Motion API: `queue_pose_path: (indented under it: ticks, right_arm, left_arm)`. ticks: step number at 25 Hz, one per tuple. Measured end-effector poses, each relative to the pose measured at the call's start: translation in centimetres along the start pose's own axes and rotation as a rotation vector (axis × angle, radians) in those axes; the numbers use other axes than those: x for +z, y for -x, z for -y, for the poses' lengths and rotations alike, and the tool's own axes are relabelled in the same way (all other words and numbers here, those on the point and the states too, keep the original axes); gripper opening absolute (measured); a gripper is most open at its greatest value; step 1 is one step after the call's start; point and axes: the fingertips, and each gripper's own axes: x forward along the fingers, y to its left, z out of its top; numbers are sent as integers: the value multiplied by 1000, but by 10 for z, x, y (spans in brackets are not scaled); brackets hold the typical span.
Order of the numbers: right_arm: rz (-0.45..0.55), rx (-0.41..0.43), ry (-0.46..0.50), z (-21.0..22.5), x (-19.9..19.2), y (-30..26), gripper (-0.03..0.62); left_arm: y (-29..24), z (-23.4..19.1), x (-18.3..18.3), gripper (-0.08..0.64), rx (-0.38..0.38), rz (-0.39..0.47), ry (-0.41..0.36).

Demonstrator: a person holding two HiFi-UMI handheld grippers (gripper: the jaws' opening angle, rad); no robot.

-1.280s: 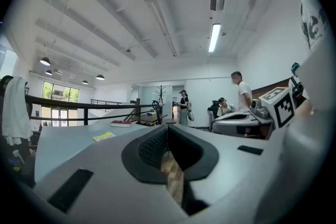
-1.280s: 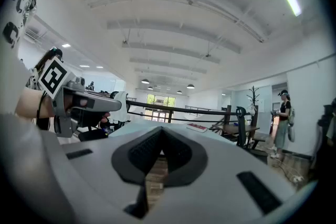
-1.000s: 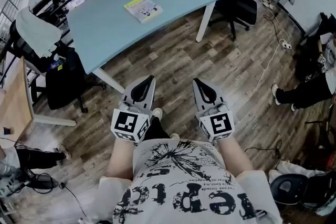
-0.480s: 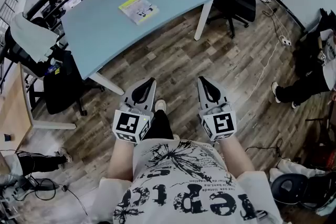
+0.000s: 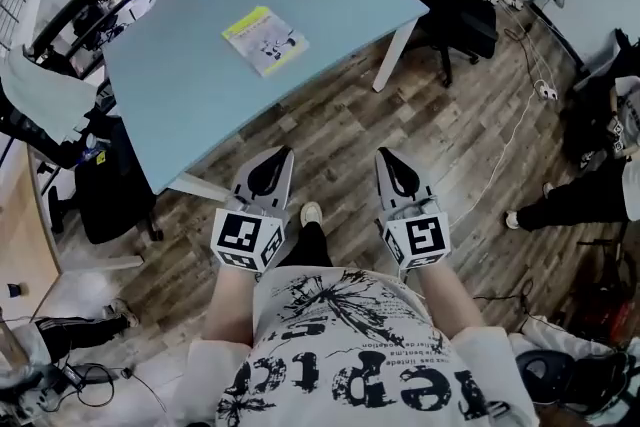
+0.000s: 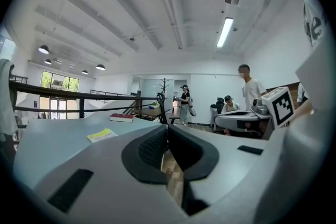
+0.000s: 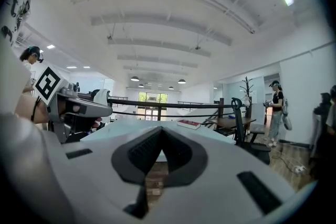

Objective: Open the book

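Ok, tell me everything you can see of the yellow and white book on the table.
The book is a thin paperback, white cover with a yellow band along one edge and small dark pictures. It lies closed, cover up, skewed to the edges of the pale blue table, near its middle. Only the table touches it.

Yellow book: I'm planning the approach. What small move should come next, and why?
Probably step closer to the table, toward the yellow book: the left gripper and right gripper, both shut and empty, hang over the floor, short of the table's edge.
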Motion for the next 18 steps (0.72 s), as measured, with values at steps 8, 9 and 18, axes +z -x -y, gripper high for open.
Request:
queue_pose_path:
  ticks: [8,9,18]
  right_arm:
    - [-14,5,4,24,13,-142,9]
    - [-12,11,0,27,17,-157,9]
    - [-7,88,33,64,31,-261,9]
  left_arm:
    - [-87,-109,26,21,-5,22,20]
    - [-97,-119,30,21,-4,27,20]
    - [-169,-177,37,21,67,16,40]
